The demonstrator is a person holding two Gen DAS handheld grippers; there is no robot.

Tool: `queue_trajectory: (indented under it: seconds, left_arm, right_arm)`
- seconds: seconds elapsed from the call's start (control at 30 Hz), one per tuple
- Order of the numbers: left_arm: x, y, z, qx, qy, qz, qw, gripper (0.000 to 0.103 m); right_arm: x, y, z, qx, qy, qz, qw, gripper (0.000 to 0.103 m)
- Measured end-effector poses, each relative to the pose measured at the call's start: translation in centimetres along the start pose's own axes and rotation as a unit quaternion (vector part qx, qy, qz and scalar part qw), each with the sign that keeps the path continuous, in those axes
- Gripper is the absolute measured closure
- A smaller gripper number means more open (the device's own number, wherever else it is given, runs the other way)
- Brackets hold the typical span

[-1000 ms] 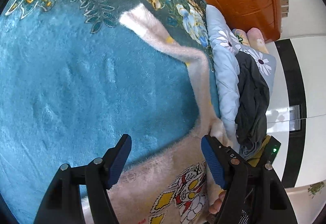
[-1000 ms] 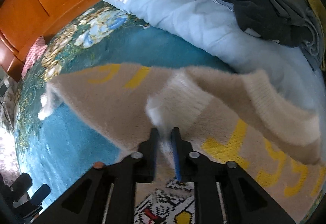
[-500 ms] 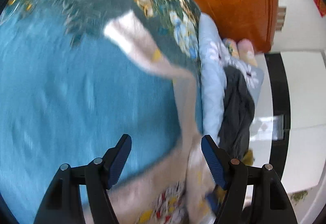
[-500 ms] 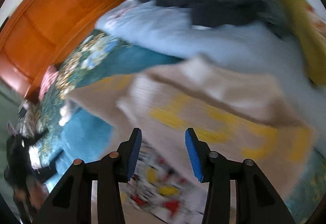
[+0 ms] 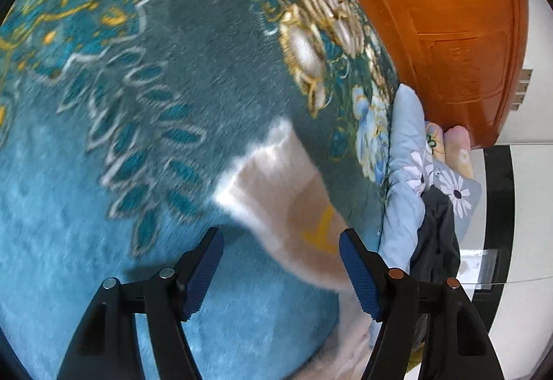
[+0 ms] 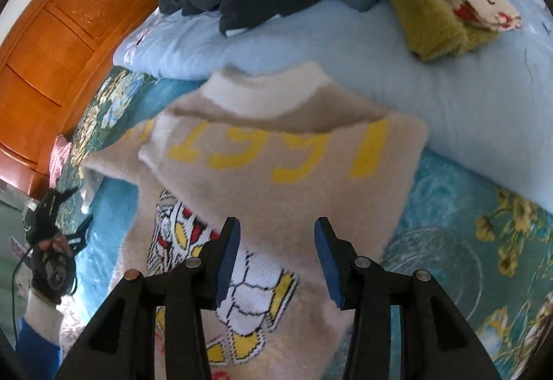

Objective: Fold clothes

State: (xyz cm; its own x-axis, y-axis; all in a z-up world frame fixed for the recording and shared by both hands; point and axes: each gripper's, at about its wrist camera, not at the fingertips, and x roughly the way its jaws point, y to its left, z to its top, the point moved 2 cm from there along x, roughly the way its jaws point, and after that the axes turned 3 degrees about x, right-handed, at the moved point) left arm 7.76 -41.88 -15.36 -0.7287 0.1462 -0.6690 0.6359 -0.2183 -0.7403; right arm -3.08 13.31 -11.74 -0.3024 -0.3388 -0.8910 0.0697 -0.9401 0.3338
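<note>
Underneath, teal floral blanket (image 5: 103, 207), wooden headboard (image 6: 52, 45).

The beige sweater (image 6: 283, 193) is fuzzy, long-napped knit, matt, with a plain ribbed cuff on its sleeve (image 5: 276, 179). The teal blanket (image 5: 103, 207) under it is plush velvety pile with a soft sheen. The headboard (image 6: 58, 45) is glossy varnished wood. The pale blue quilt (image 6: 449, 96) looks like smooth cotton. Each claw has matt black plastic arms, ridged blue pads (image 6: 228, 259) and small metal pins.
</note>
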Motion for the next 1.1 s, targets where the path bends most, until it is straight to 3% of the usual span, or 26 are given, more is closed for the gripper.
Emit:
queue_trajectory:
  seconds: [0.03, 0.07, 0.13, 0.3, 0.37, 0.47, 0.53, 0.6, 0.7, 0.8, 0.93, 1.0, 1.1]
  left_arm:
    - [0.2, -0.3, 0.2, 0.008, -0.001, 0.007, 0.9999, 0.049]
    - [0.6, -0.6, 0.3, 0.018, 0.001, 0.019, 0.9997, 0.071]
    - [1.1, -1.2, 0.6, 0.050, 0.006, 0.060, 0.9969, 0.089]
    - [-1.2, -5.7, -0.4, 0.160, -0.028, 0.061, 0.9848, 0.093]
    - [-2.3, -8.2, -1.1, 0.187, -0.035, 0.038, 0.9811, 0.093]
    - [-4.3, -13.6, -3.1, 0.233, -0.039, -0.026, 0.9714, 0.093]
    - [-5.8, -17.7, -5.1, 0.272, -0.039, -0.070, 0.9589, 0.093]
    - [-6.9, -21.9, -7.8, 0.329, -0.034, -0.103, 0.9382, 0.093]
    - [-7.6, -26.2, -13.1, 0.424, -0.027, -0.112, 0.8984, 0.093]
    - [-6.4, -28.6, -18.9, 0.493, 0.010, -0.110, 0.8632, 0.093]
    - [-4.3, -28.5, -26.0, 0.531, 0.069, -0.120, 0.8357, 0.093]
    - [-3.2, -27.3, -29.0, 0.542, 0.098, -0.112, 0.8270, 0.093]
    - [-0.7, -25.0, -33.6, 0.542, 0.152, -0.090, 0.8213, 0.093]
  right_arm:
    - [0.0, 0.2, -0.1, -0.005, 0.001, 0.001, 1.000, 0.057]
    - [0.1, 0.4, -0.2, -0.011, 0.002, 0.001, 1.000, 0.057]
    - [0.0, 0.6, -0.3, -0.021, 0.003, 0.001, 1.000, 0.057]
    - [-0.5, -0.4, -0.2, -0.008, -0.006, 0.011, 1.000, 0.057]
    - [-0.7, -1.0, -0.1, 0.002, -0.006, 0.019, 1.000, 0.057]
    - [-1.3, -1.9, -0.1, 0.015, -0.008, 0.028, 0.999, 0.057]
    - [-1.9, -2.7, -0.1, 0.025, -0.016, 0.035, 0.999, 0.057]
    - [-2.4, -3.6, -0.1, 0.038, -0.020, 0.044, 0.998, 0.057]
    - [-2.9, -4.9, -0.2, 0.058, -0.022, 0.055, 0.997, 0.057]
    - [-3.4, -6.2, -0.5, 0.076, -0.026, 0.065, 0.995, 0.057]
    - [-4.3, -8.1, -1.0, 0.091, -0.032, 0.068, 0.993, 0.057]
    - [-4.8, -9.4, -1.3, 0.100, -0.035, 0.065, 0.992, 0.057]
    - [-5.3, -11.3, -1.9, 0.119, -0.037, 0.057, 0.991, 0.057]
